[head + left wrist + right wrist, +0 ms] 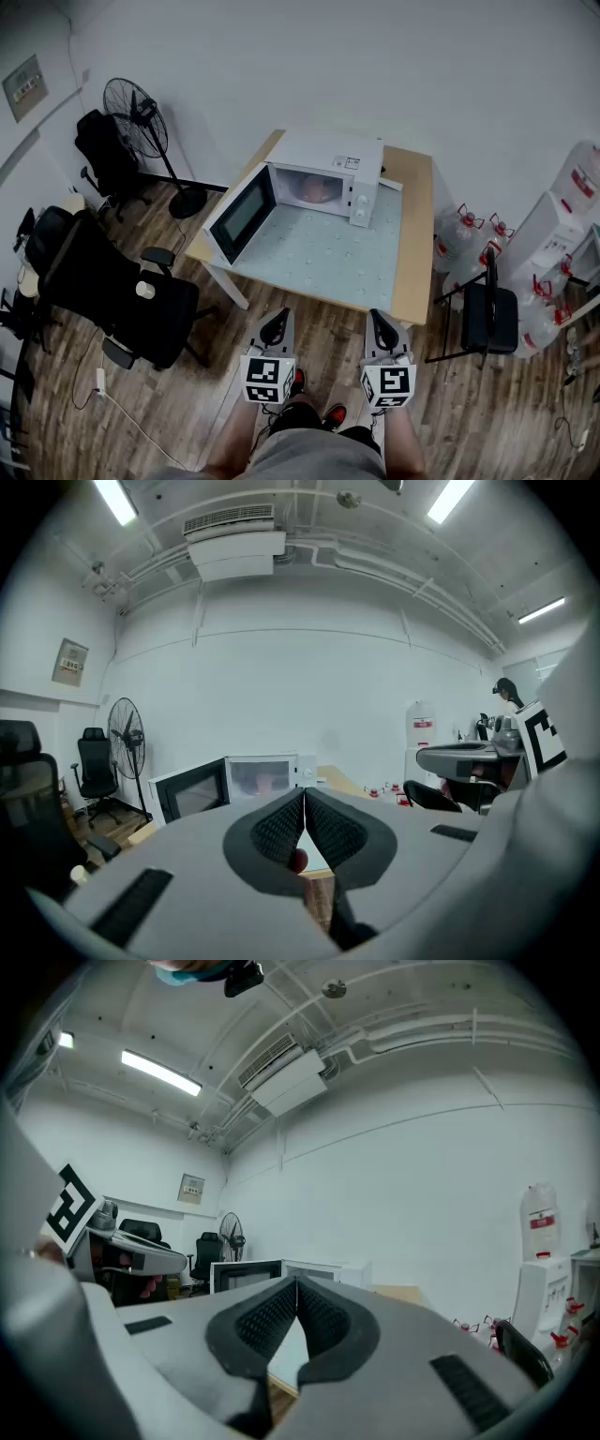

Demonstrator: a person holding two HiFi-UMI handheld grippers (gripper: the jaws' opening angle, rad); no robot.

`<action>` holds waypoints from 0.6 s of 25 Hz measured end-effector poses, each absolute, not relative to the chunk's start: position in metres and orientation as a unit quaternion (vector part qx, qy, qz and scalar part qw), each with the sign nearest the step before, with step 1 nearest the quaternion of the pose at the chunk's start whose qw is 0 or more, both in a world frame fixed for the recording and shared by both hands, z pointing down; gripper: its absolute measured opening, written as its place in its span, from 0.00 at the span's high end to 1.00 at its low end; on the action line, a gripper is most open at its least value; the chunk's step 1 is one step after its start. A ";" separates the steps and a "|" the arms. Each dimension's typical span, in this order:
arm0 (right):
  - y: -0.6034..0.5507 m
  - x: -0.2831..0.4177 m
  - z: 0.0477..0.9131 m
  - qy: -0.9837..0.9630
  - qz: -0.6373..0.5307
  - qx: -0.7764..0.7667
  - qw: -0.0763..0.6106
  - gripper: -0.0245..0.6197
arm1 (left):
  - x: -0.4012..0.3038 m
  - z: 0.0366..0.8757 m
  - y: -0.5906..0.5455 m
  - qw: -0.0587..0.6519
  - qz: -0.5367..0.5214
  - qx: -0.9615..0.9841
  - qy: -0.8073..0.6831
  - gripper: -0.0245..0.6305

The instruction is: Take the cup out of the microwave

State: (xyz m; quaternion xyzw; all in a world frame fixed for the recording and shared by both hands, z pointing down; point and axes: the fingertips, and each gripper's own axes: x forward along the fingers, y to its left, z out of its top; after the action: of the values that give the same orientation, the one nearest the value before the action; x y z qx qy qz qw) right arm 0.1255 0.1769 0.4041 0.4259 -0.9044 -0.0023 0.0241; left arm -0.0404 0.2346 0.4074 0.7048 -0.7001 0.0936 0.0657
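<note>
A white microwave (330, 176) stands at the back of a table (414, 262), its door (242, 214) swung open to the left. Inside it sits a pinkish cup (319, 190), which shows faintly in the left gripper view as the cup (265, 782) within the microwave (272, 775). Both grippers hang in front of the table's near edge, well short of the microwave. My left gripper (275, 325) is shut with nothing between its pads (286, 825). My right gripper (380, 325) is also shut and empty, and its view takes in the microwave (281, 1269) far ahead.
A standing fan (141, 114) and black office chairs (131, 305) fill the floor left of the table. A black chair (491, 314) and several water bottles (469, 239) stand to its right. A pale mat (323, 258) covers the tabletop in front of the microwave.
</note>
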 end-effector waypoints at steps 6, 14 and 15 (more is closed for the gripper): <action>0.172 0.133 0.403 -0.909 0.004 0.417 0.014 0.93 | -0.034 0.410 0.228 0.067 0.093 0.705 -0.700 0.93; 0.158 0.139 0.404 -0.906 -0.004 0.422 0.023 0.93 | -0.026 0.410 0.214 0.067 0.092 0.708 -0.697 0.93; 0.155 0.139 0.405 -0.906 -0.005 0.422 0.024 0.93 | -0.027 0.410 0.212 0.066 0.092 0.708 -0.697 0.93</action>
State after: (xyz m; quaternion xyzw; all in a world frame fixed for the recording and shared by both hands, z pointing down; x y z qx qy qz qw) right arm 0.1387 0.1555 0.4048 0.4215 -0.9065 -0.0046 0.0240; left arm -0.0267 0.2116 0.4104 0.7081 -0.6969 0.0919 0.0665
